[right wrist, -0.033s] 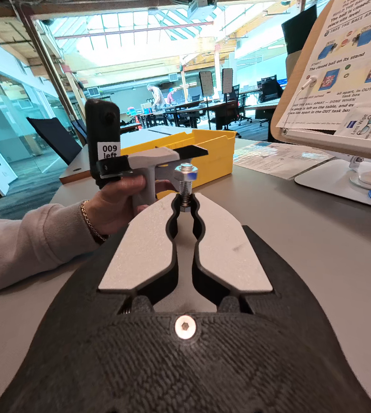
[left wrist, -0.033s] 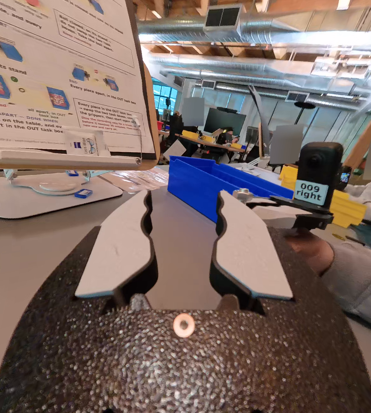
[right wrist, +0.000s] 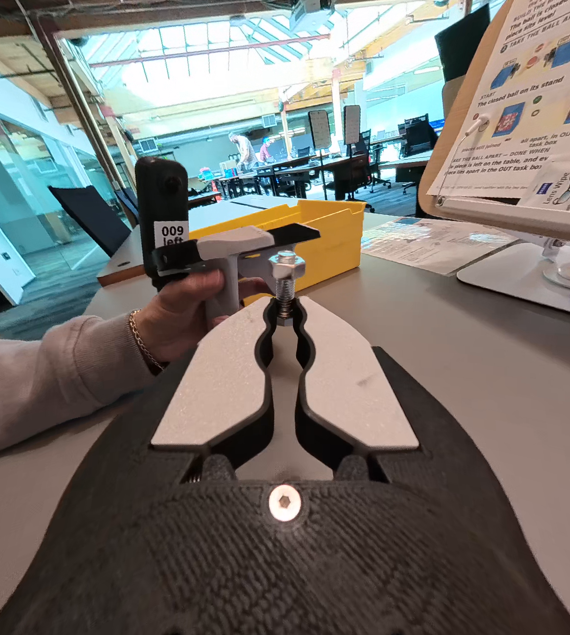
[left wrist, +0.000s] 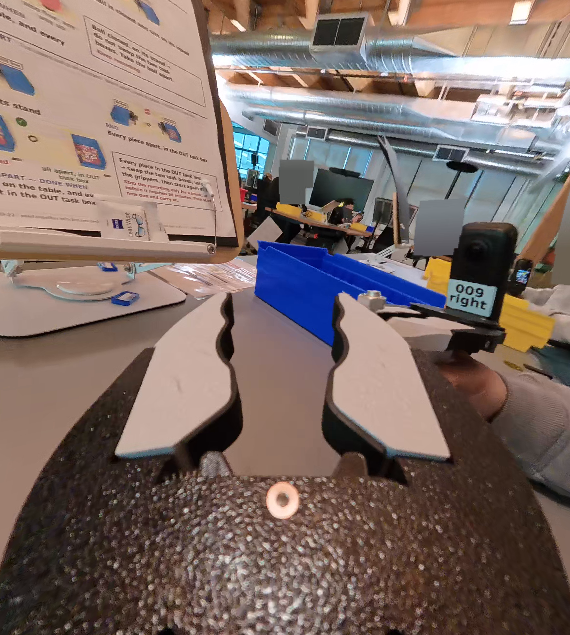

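A: Bolt (right wrist: 285, 292) upright in right gripper (right wrist: 285, 311), fingers (right wrist: 331, 357) pinched narrow on threaded shank, just above head; nut (right wrist: 286, 266) threaded near top end. Left gripper (left wrist: 281, 309) spread wide, nothing between fingers (left wrist: 187, 364), only bare tabletop (left wrist: 36, 395) beyond.

B: Risks?

A: Grip only at very tips, on threads. Likely to twist or slip out if nudged sideways; would roll across tabletop.

B: Surroundings?

A: Yellow bin (right wrist: 328, 237) behind left gripper, blue bin (left wrist: 297, 292) just ahead of it. Instruction sheet on stand (right wrist: 517, 213) to right side. Left hand (right wrist: 187, 309) close beside bolt, crowding approach.
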The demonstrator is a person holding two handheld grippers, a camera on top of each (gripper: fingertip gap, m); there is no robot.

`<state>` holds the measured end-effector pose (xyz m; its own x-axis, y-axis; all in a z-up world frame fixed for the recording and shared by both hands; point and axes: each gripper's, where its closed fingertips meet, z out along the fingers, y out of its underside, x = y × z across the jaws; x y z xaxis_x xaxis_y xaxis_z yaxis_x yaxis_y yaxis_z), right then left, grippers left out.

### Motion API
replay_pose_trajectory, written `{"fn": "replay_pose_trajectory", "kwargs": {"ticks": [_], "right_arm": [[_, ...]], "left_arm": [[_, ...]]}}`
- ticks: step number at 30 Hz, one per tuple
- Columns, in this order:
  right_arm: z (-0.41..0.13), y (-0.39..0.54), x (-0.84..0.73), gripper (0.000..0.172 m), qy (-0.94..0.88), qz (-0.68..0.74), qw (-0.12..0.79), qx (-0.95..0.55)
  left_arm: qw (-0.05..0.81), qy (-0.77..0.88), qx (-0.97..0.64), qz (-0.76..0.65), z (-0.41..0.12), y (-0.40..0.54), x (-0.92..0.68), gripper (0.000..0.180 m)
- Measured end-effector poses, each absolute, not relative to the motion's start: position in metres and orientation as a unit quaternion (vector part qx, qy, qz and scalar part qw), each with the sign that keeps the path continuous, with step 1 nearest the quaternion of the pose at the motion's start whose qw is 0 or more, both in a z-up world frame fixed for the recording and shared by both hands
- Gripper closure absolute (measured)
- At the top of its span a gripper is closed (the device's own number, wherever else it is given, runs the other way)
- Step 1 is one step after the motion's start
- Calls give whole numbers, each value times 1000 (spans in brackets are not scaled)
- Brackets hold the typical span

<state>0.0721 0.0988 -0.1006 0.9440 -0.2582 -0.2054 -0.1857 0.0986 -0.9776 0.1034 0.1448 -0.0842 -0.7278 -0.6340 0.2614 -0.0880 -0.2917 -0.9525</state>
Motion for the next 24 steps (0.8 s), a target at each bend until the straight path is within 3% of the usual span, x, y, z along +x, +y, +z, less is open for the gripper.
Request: {"fn": "replay_pose_trajectory", "kwargs": {"ticks": [8, 12, 14, 17, 20, 24], "right_arm": [[-80, 95, 65, 163, 172, 17, 738, -652], [-35, 53, 64, 163, 149, -74, 728, -665], [-35, 2, 87, 163, 183, -193, 652, -710], [-77, -99, 129, 163, 280, -334, 464, -771], [-130, -165, 143, 163, 324, -371, 292, -820], [-163, -194, 151, 163, 274, -404, 135, -862]], "left_arm": [[185, 570, -306, -740, -88, 137, 102, 123], [184, 571, -309, -738, -89, 139, 102, 124], [191, 578, -308, -731, -92, 139, 102, 124], [188, 580, -305, -731, -92, 137, 102, 124], [172, 582, -301, -736, -90, 131, 100, 125], [171, 600, -292, -725, -96, 122, 98, 125]]}}
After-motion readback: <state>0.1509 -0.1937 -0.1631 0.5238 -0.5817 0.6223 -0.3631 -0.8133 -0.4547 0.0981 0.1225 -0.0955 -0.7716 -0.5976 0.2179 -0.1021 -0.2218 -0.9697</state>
